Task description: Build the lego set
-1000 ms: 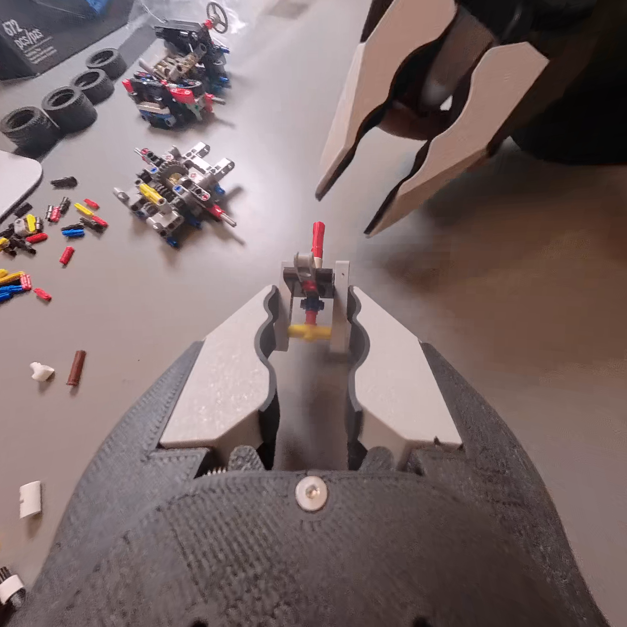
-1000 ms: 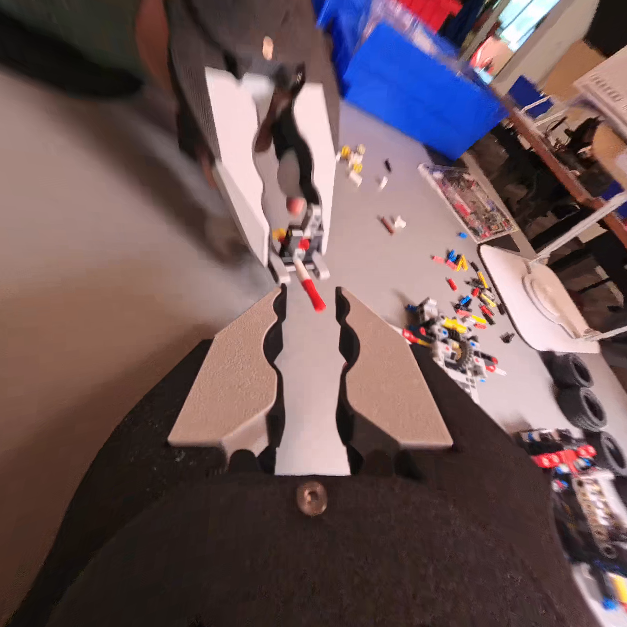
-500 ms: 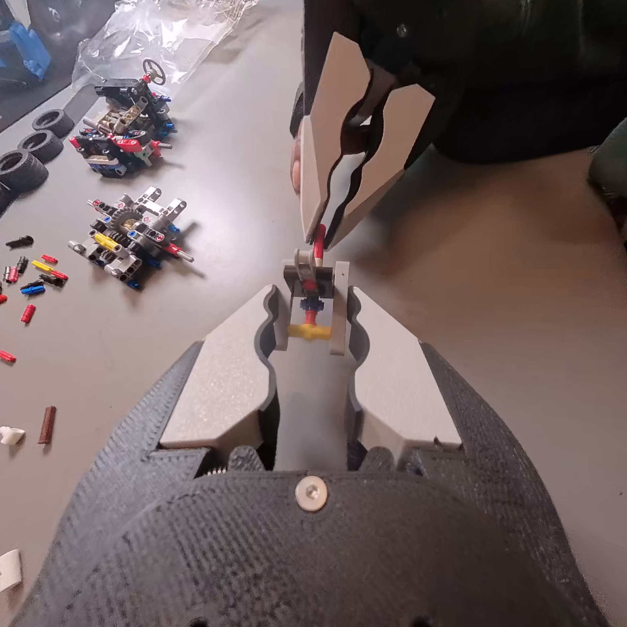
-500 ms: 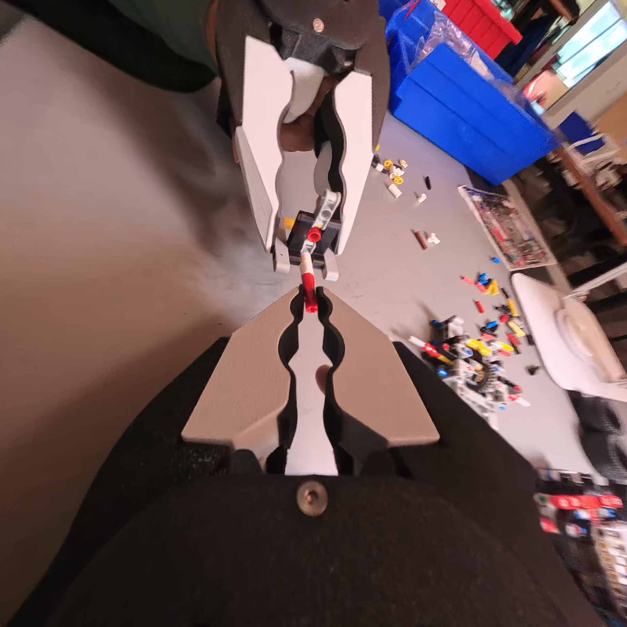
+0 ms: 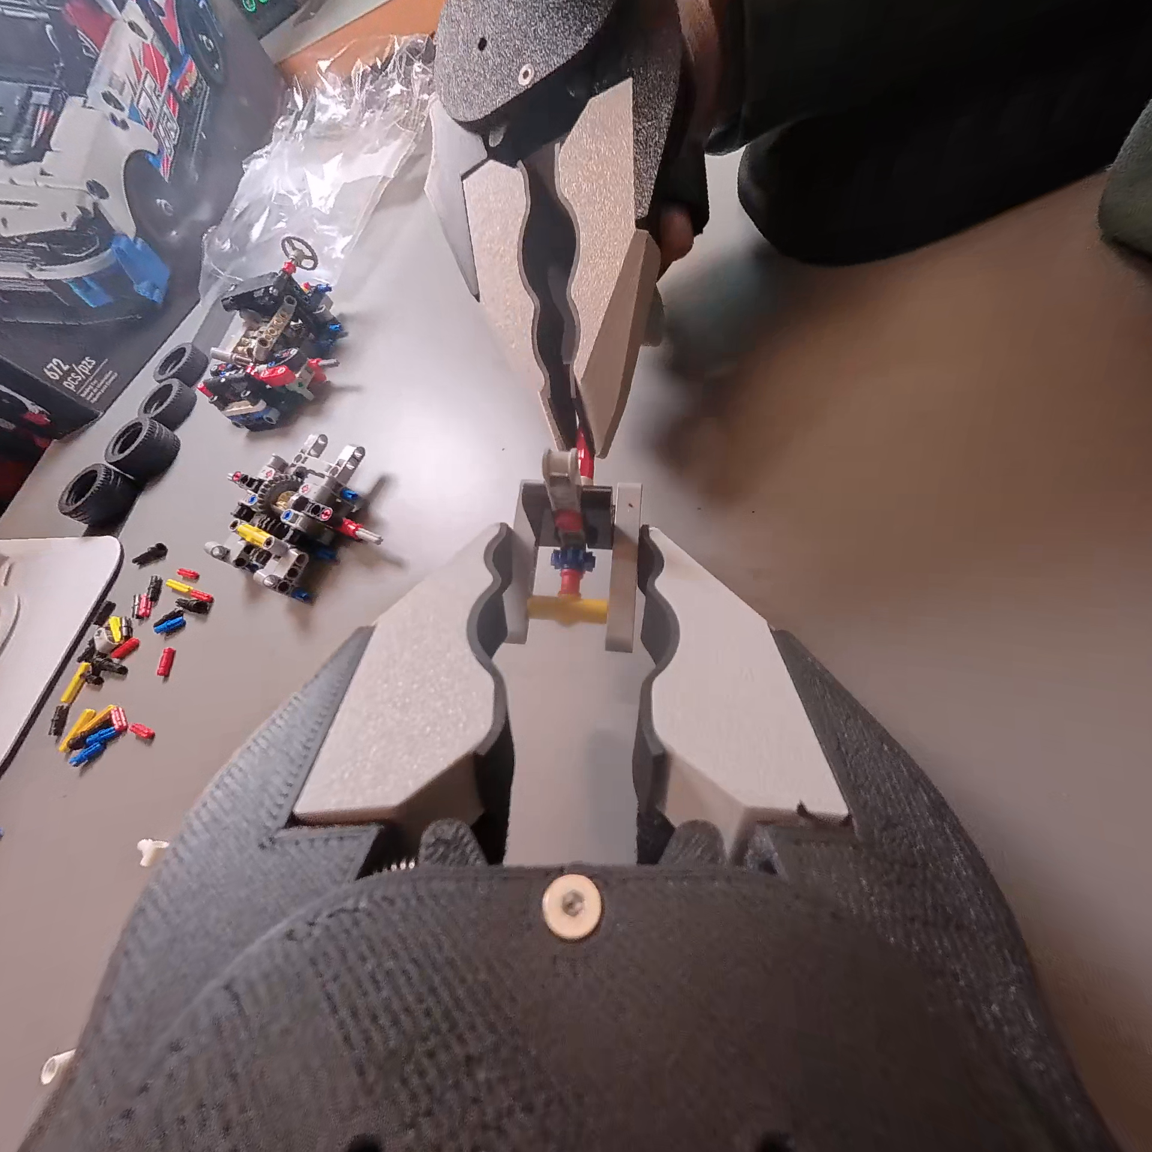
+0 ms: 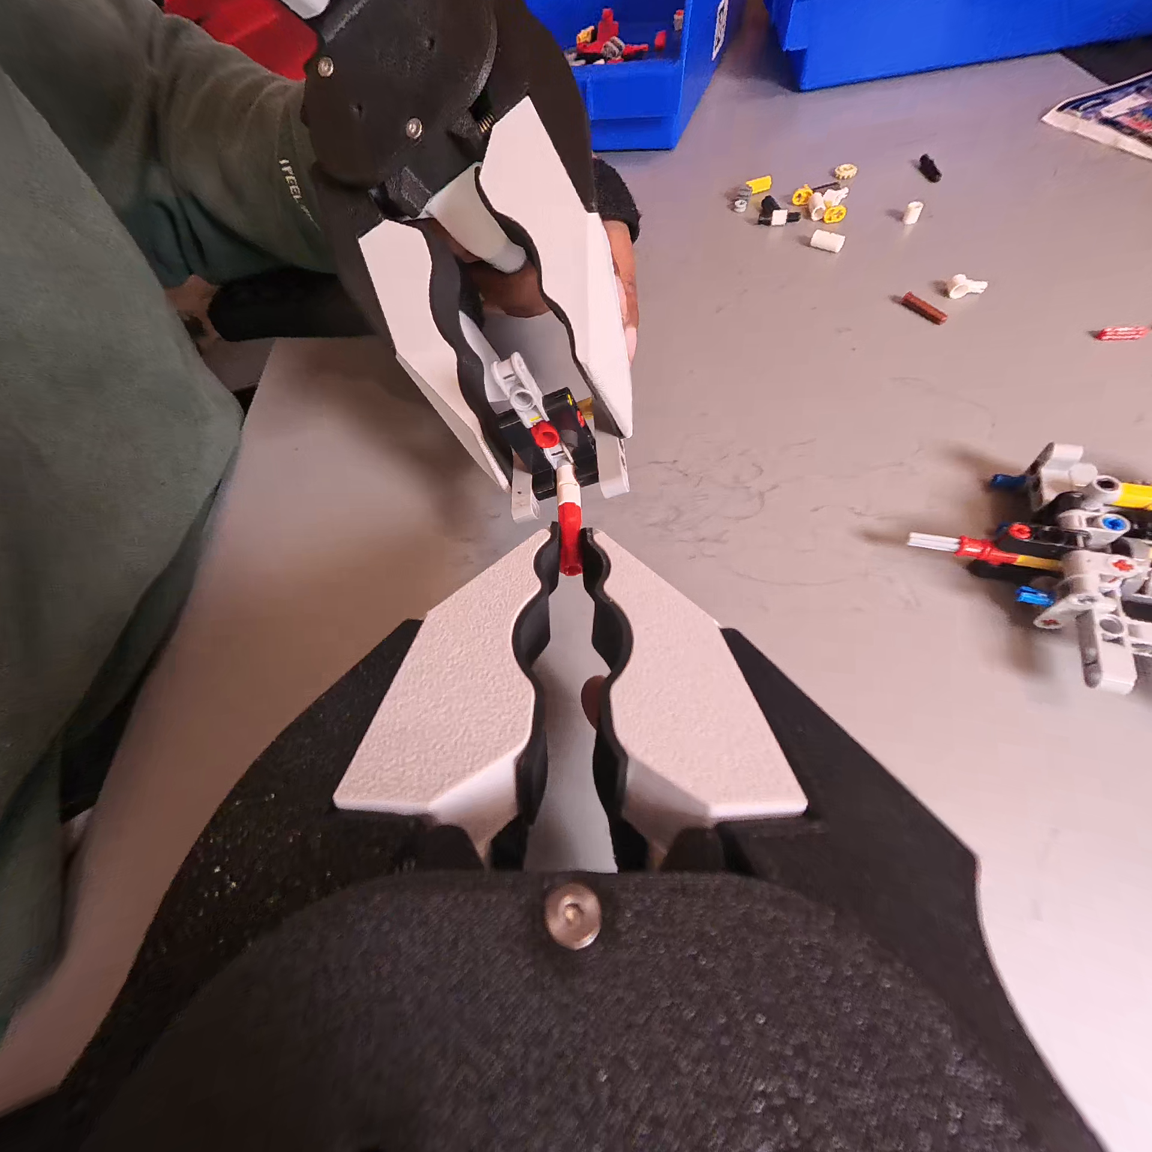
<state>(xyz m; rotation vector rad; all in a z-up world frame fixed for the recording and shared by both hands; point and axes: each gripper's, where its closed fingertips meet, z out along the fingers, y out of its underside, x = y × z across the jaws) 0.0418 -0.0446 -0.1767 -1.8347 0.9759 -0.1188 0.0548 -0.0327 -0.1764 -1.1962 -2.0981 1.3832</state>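
My left gripper (image 5: 572,564) is shut on a small brick assembly (image 5: 573,548): two grey side beams, a black block, a blue gear and a yellow cross axle. It holds the assembly above the grey table (image 5: 873,561). A red pin (image 6: 568,539) sticks out of the assembly's far end. My right gripper (image 6: 568,536) is shut on that red pin, tip to tip with the left gripper (image 6: 561,461). In the left wrist view the right gripper (image 5: 576,430) comes down from above onto the pin (image 5: 583,444).
Two larger brick assemblies (image 5: 293,530) (image 5: 274,355), black tyres (image 5: 131,449), loose small pins (image 5: 118,648), a white tray (image 5: 43,623) and a printed box (image 5: 81,187) lie to the left. Blue bins (image 6: 636,68) stand at the table's far side. A person's green sleeve (image 6: 93,374) is close by. My left and right fingertips are right by each other.
My right gripper came in from open and closed on the red pin at the assembly's end. The left gripper kept its hold on the assembly while both views shifted.
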